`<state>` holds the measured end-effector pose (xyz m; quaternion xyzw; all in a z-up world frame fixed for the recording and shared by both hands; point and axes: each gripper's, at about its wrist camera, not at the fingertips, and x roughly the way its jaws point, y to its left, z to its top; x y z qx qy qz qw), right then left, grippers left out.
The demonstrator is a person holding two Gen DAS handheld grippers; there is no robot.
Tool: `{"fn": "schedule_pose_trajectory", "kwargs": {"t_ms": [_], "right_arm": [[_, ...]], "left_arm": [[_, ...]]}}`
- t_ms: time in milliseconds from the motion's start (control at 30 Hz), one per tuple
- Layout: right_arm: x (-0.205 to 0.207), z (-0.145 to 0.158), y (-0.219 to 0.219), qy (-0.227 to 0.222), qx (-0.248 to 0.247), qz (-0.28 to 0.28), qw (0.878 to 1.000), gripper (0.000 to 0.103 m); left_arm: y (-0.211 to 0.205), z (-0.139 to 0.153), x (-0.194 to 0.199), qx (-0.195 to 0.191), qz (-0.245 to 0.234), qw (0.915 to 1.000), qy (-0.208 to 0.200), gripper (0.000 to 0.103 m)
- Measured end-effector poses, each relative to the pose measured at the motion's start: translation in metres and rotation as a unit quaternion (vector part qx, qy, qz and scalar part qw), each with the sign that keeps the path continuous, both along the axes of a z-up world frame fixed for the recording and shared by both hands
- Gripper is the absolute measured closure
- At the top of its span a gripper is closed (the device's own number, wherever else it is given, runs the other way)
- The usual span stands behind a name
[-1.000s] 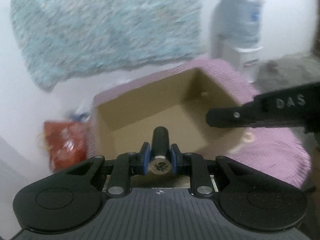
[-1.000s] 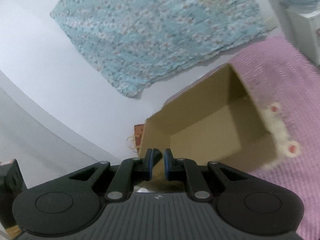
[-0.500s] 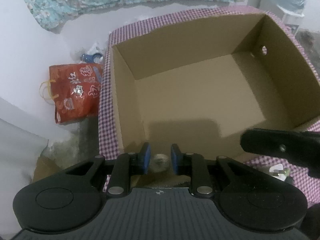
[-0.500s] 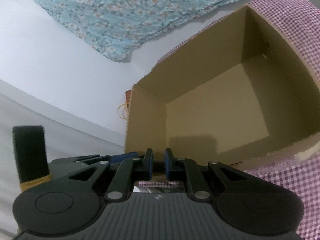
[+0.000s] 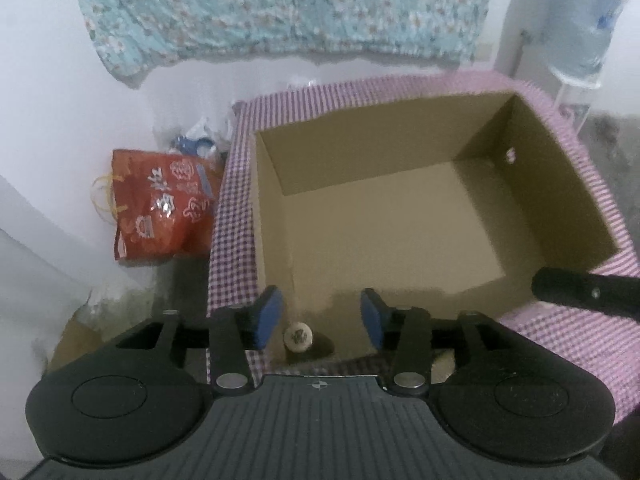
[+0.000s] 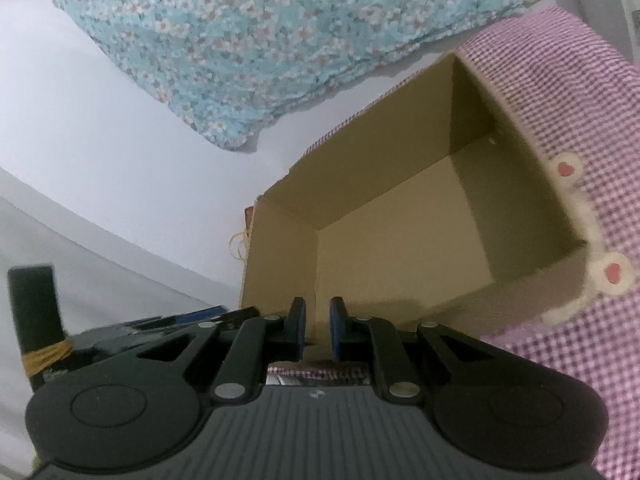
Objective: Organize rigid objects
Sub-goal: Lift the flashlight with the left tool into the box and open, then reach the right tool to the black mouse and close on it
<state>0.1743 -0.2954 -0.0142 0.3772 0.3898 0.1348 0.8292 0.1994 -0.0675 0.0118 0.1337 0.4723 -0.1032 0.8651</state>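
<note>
Between the parting blue pads of the left gripper (image 5: 320,318), the small dark cylinder (image 5: 298,336) is dropping end-on toward the cardboard box (image 5: 568,184) floor at six o'clock, its body foreshortened and hidden. Right gripper (image 6: 317,330), at three o'clock, is staying nearly shut on nothing.

left wrist: steeply down, close | right wrist: shallower | shared: cardboard box (image 5: 400,220) (image 6: 400,240)

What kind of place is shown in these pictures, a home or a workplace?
Most likely a room in a home: a floral cloth hangs on the wall, a pink checked cloth covers the surface under the cardboard box, and a red gift bag sits on the floor.
</note>
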Motion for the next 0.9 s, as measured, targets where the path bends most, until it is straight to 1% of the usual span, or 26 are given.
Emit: {"fn": "schedule_pose_trajectory", "kwargs": {"t_ms": [100, 167, 200, 267, 333, 400, 467, 500, 567, 700, 733, 833, 900], "right_arm": [[-0.023, 0.007, -0.013, -0.015, 0.0, -0.011, 1.0, 0.089], [-0.041, 0.011, -0.023, -0.024, -0.009, -0.026, 0.999, 0.089], [-0.051, 0.013, -0.028, -0.026, -0.014, -0.033, 0.999, 0.089], [-0.07, 0.013, -0.038, -0.028, -0.028, -0.053, 0.998, 0.089], [-0.088, 0.01, -0.046, -0.02, -0.045, -0.073, 0.996, 0.089], [-0.103, -0.001, -0.054, 0.0, -0.051, -0.091, 0.995, 0.089], [-0.114, -0.017, -0.057, 0.03, -0.052, -0.101, 0.993, 0.089], [-0.118, -0.024, -0.058, 0.045, -0.051, -0.105, 0.992, 0.089], [-0.124, -0.043, -0.056, 0.074, -0.047, -0.107, 0.99, 0.089], [-0.124, -0.071, -0.053, 0.114, -0.035, -0.108, 0.987, 0.089], [-0.124, -0.077, -0.053, 0.12, -0.03, -0.106, 0.987, 0.089], [-0.119, -0.091, -0.048, 0.133, -0.012, -0.105, 0.986, 0.089], [-0.112, -0.098, -0.046, 0.137, 0.002, -0.103, 0.985, 0.089]], "left_arm": [[0.005, 0.014, -0.027, -0.023, -0.008, 0.9994, -0.025, 0.047], [0.007, 0.022, -0.047, -0.041, -0.016, 0.9982, -0.04, 0.038], [0.008, 0.025, -0.055, -0.048, -0.022, 0.9975, -0.046, 0.036], [0.007, 0.028, -0.071, -0.062, -0.03, 0.9959, -0.059, 0.026], [0.004, 0.026, -0.086, -0.074, -0.037, 0.9942, -0.069, 0.021], [0.001, 0.02, -0.098, -0.091, -0.051, 0.9917, -0.075, 0.019], [-0.004, 0.01, -0.106, -0.116, -0.07, 0.9886, -0.066, 0.013], [-0.008, 0.003, -0.109, -0.129, -0.081, 0.9868, -0.056, 0.013], [-0.017, -0.009, -0.114, -0.141, -0.103, 0.9839, -0.039, 0.013], [-0.043, -0.036, -0.124, -0.115, -0.151, 0.9811, -0.039, 0.013], [-0.047, -0.042, -0.124, -0.114, -0.16, 0.9799, -0.037, 0.013], [-0.058, -0.06, -0.119, -0.13, -0.192, 0.9728, -0.008, 0.013], [-0.066, -0.07, -0.114, -0.128, -0.201, 0.9712, 0.009, 0.013]]}}
